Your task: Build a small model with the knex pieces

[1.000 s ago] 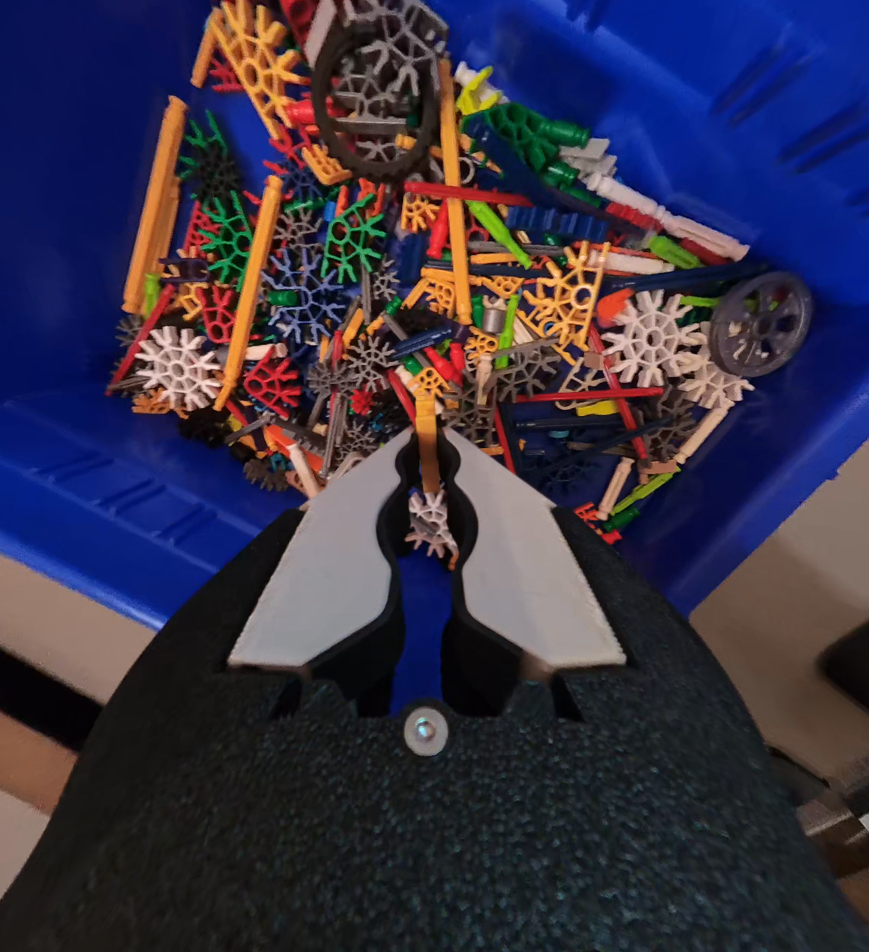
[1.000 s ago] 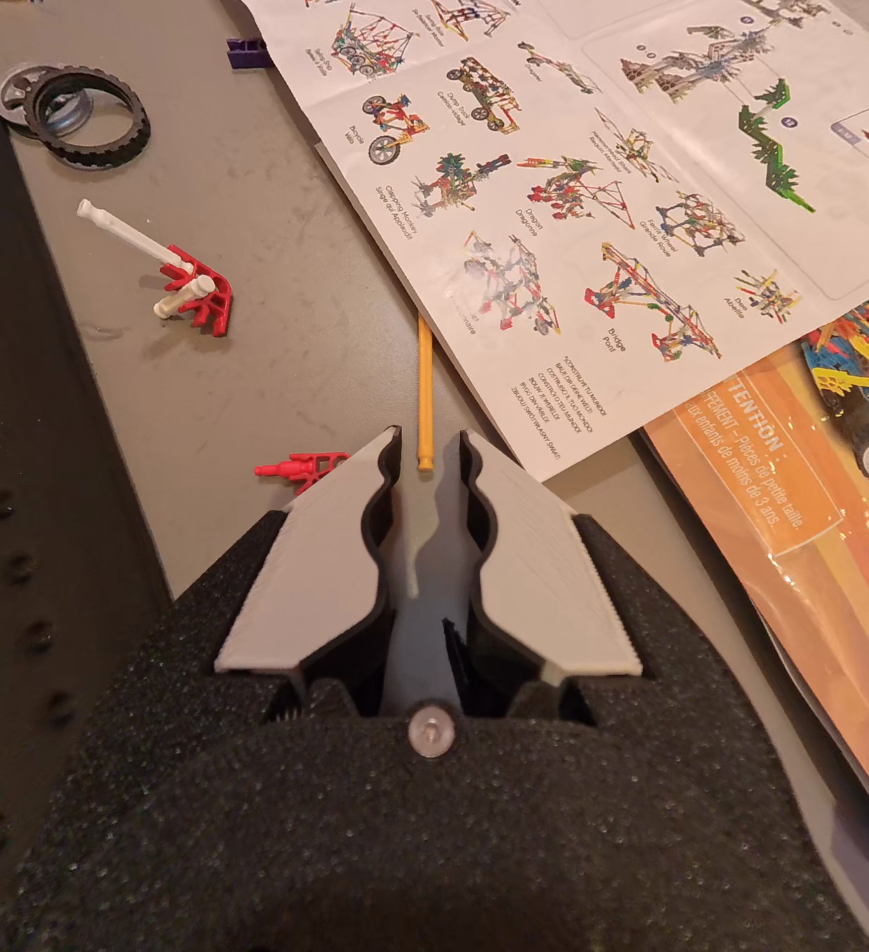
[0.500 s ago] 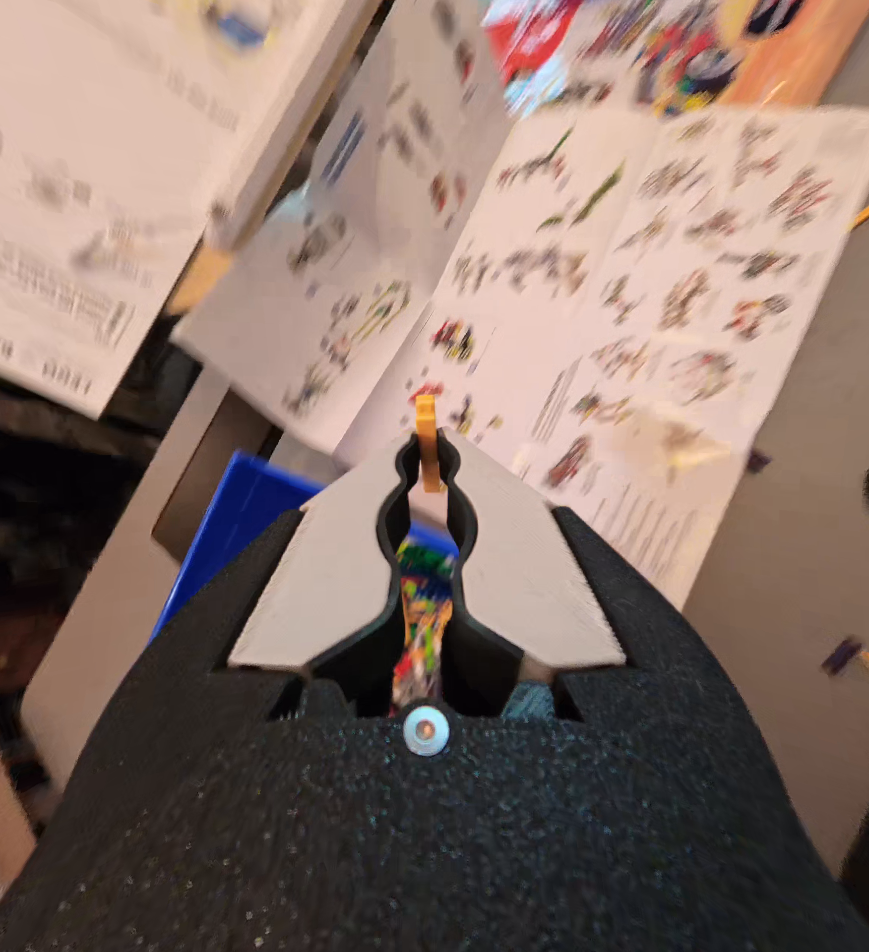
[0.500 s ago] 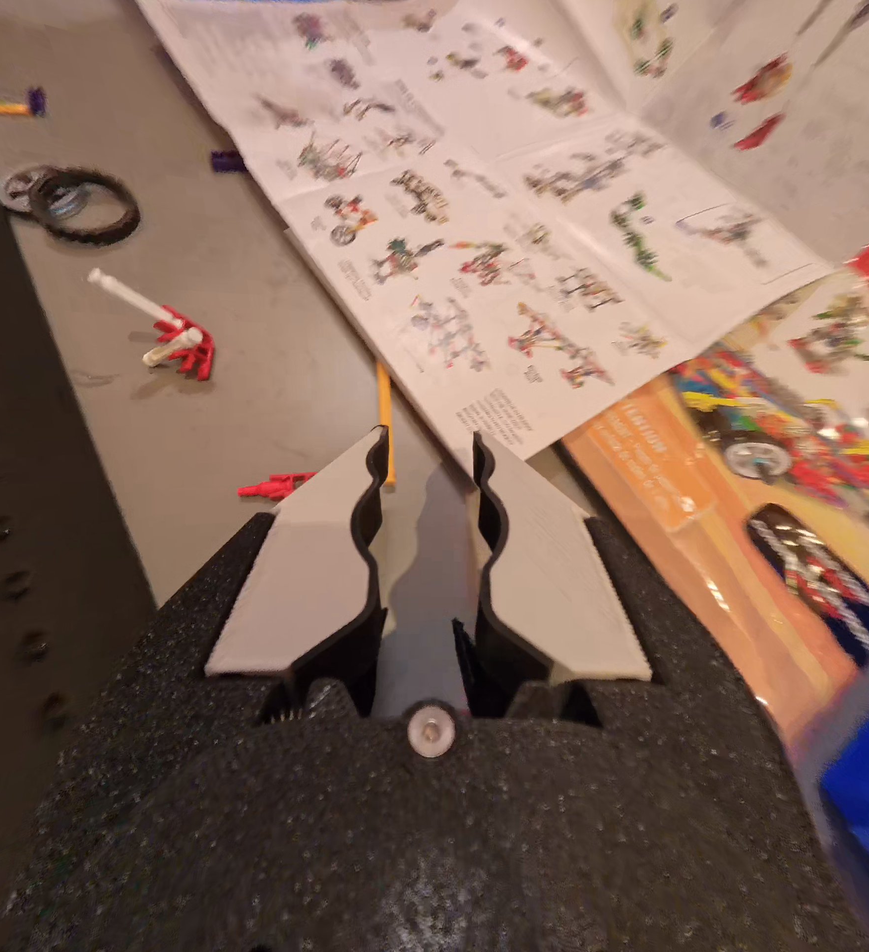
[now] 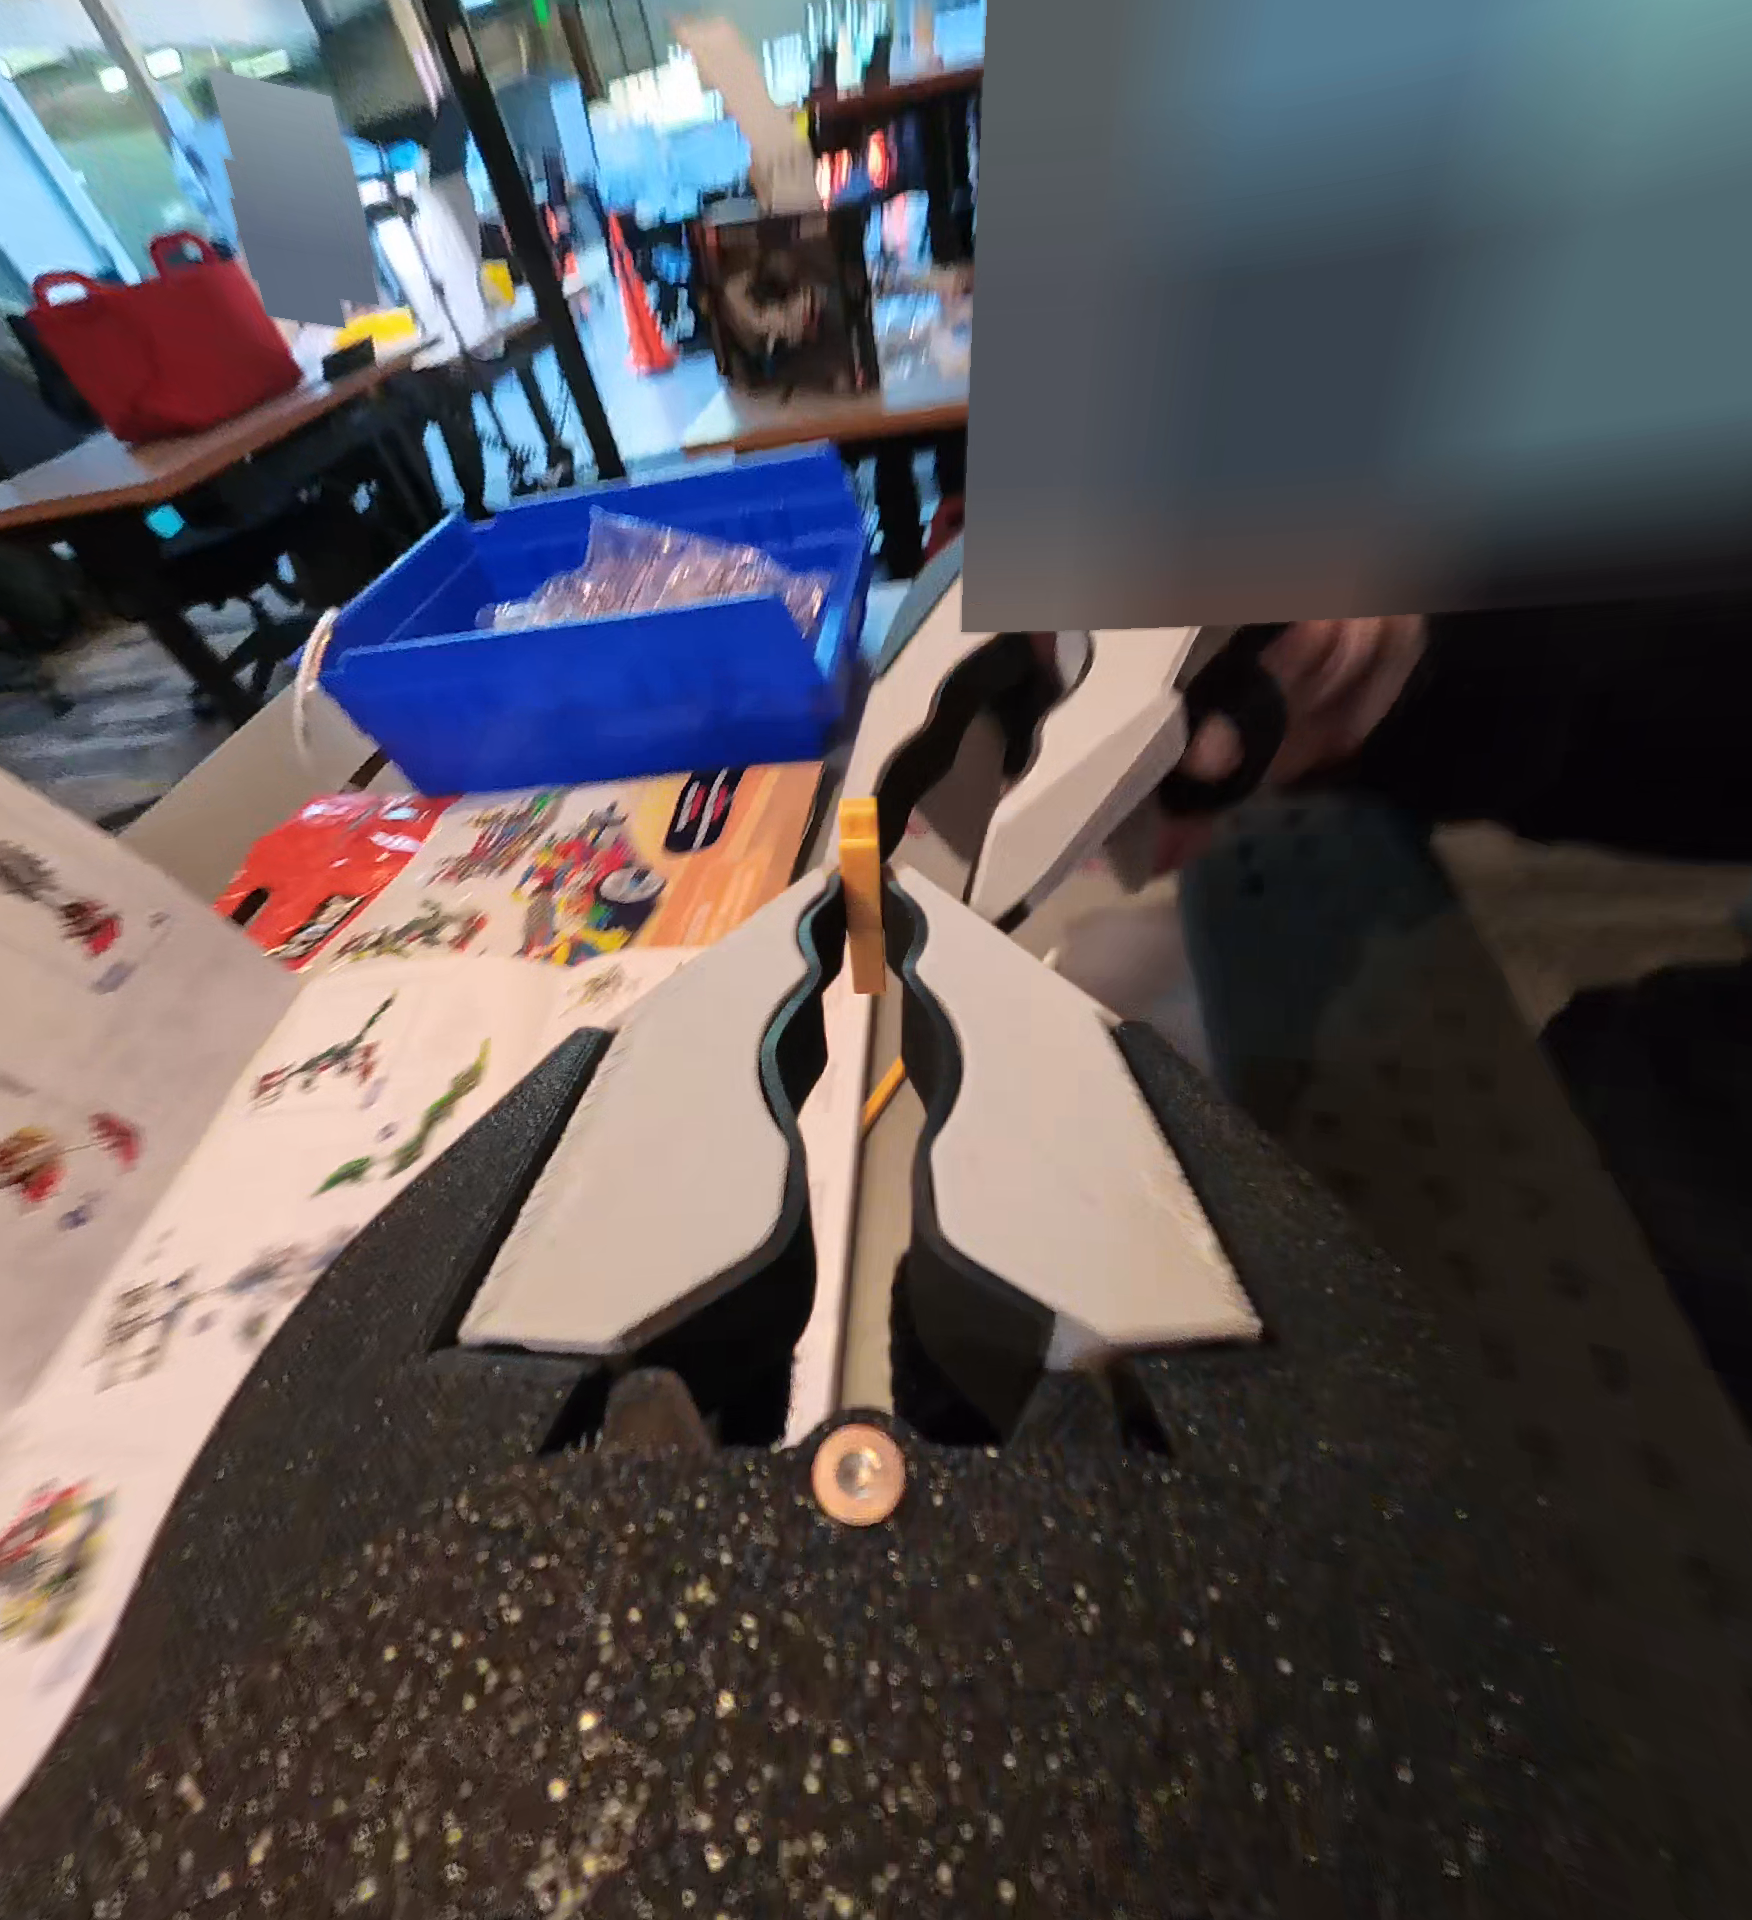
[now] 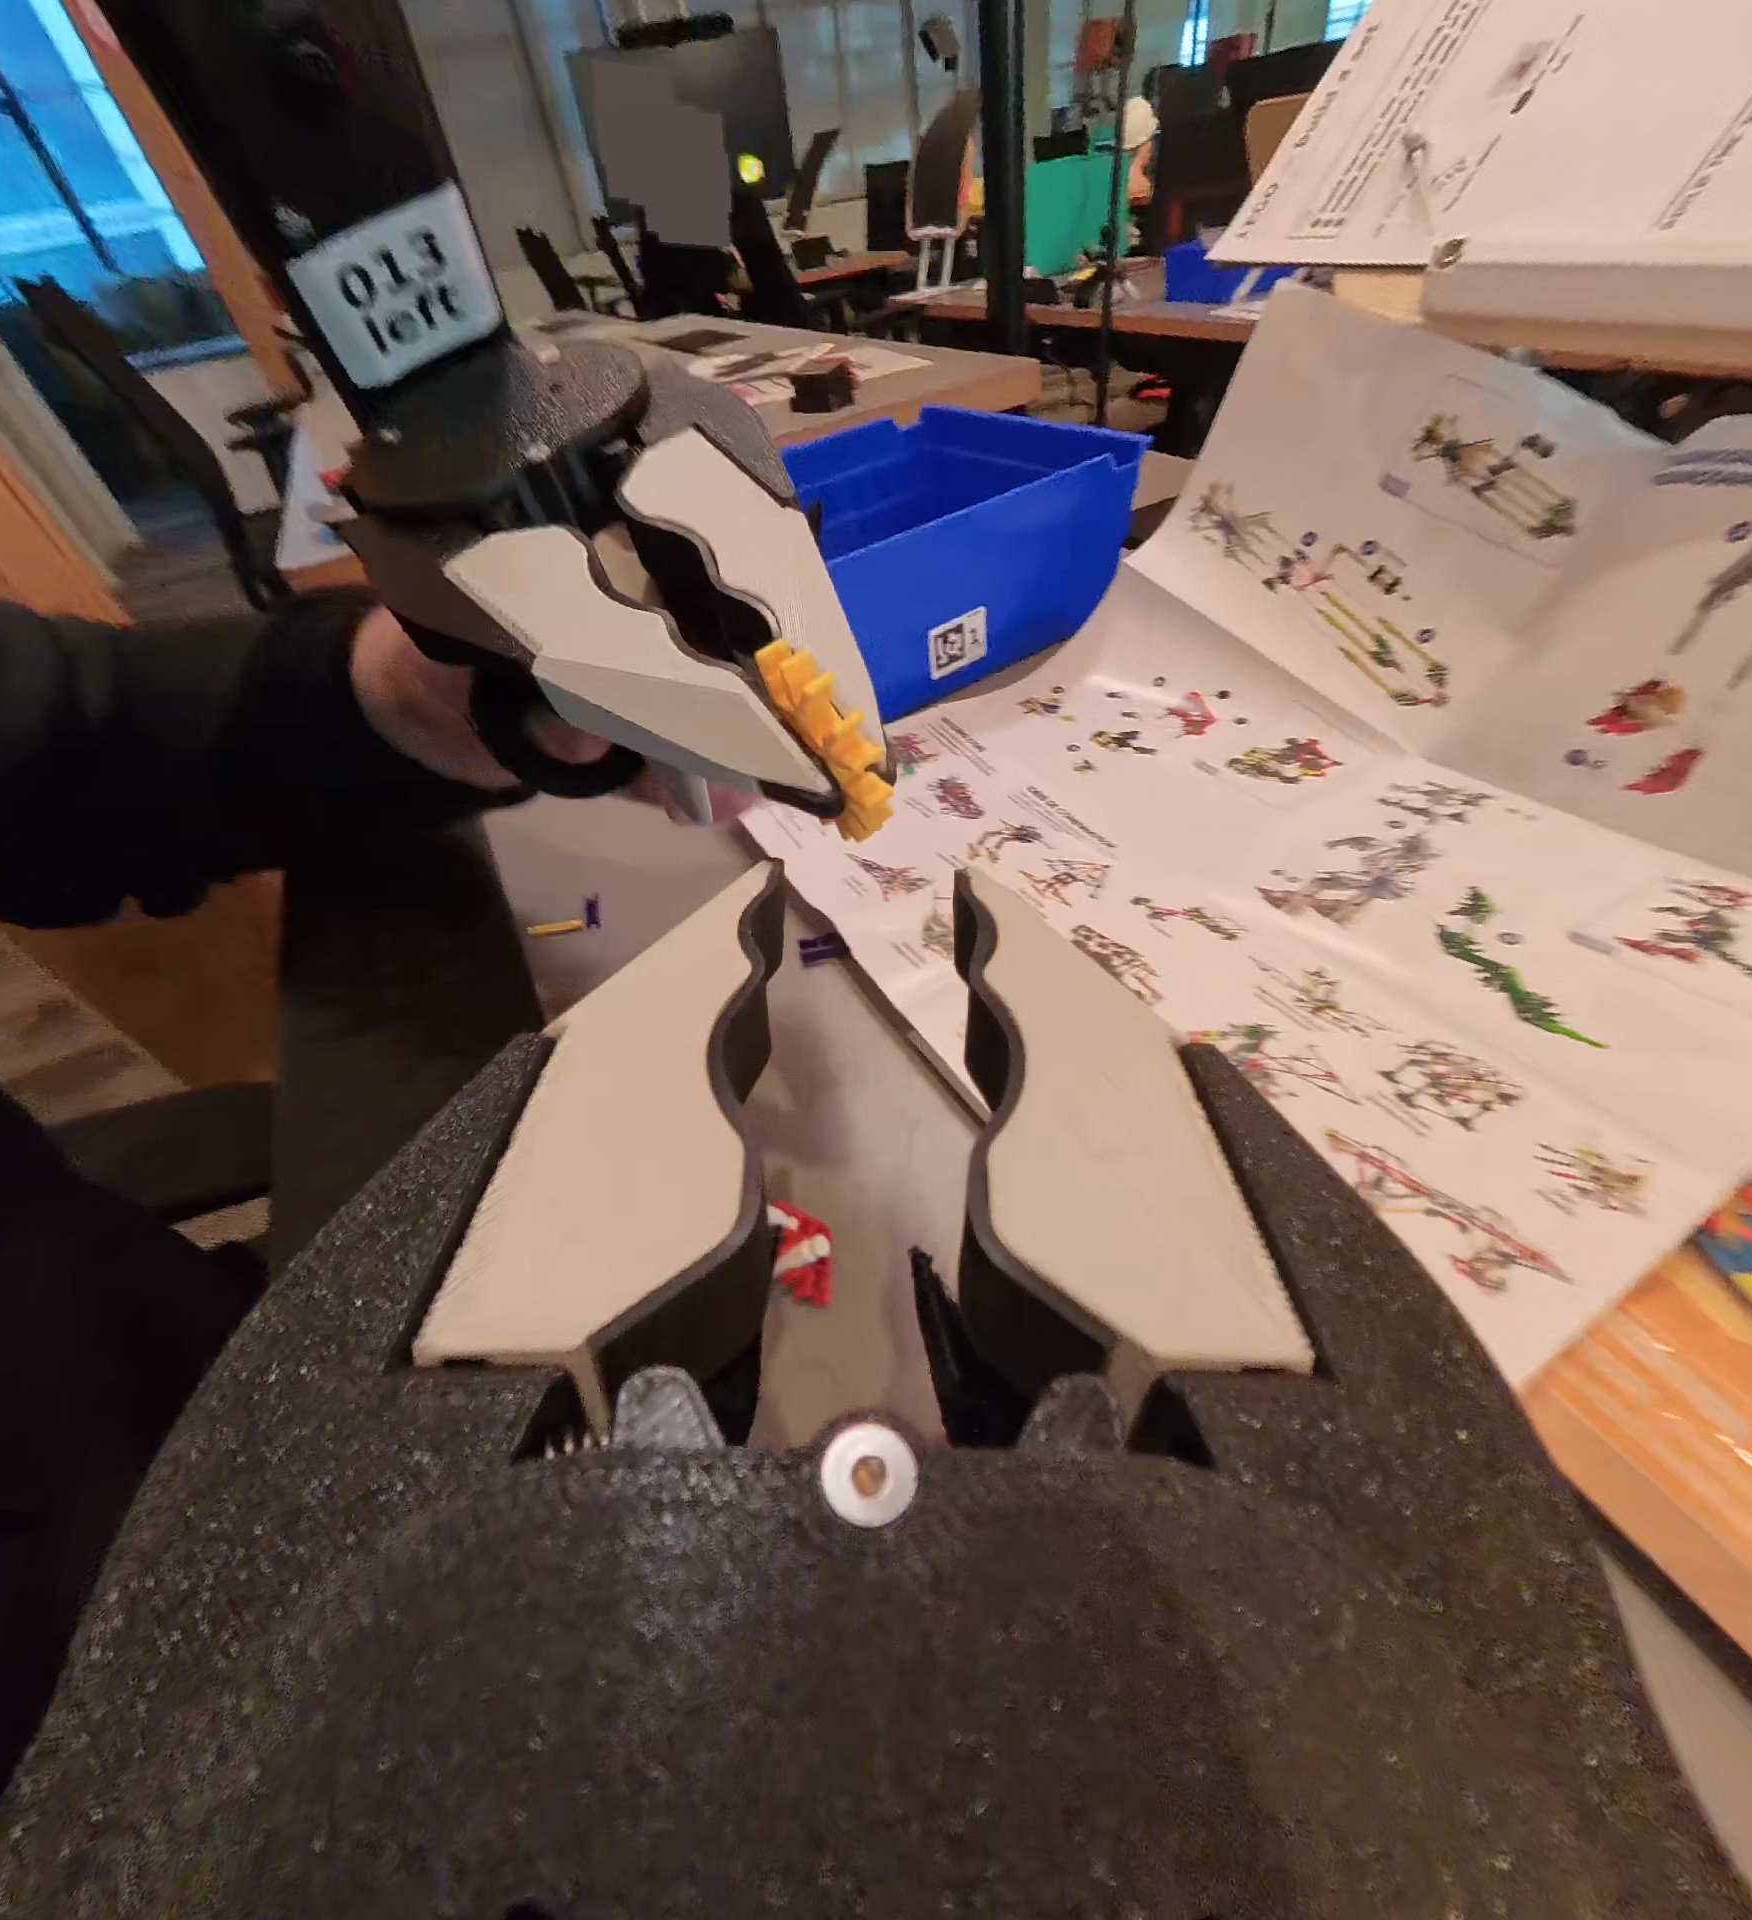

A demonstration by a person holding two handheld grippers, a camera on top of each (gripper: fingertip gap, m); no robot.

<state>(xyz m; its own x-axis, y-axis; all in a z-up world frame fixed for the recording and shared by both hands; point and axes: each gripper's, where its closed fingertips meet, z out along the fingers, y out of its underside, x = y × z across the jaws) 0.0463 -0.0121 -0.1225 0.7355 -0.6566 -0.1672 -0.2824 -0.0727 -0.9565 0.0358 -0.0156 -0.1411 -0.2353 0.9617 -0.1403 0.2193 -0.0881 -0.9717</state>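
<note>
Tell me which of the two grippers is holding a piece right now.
The left gripper, the one with the label on its post: its fingers are shut on a yellow connector. The right gripper is open and empty above the grey table.

Grey table [image 6: 633,862], instruction sheet [image 6: 1319,831] (unfolded), blue bin [image 6: 965,561]

an open shared workroom, like a lab or office: rows of tables [image 5: 176,457], black chairs [image 6: 778,249], a red bag [image 5: 165,343], blue bins [image 6: 965,540], big windows [image 6: 10,177].
</note>
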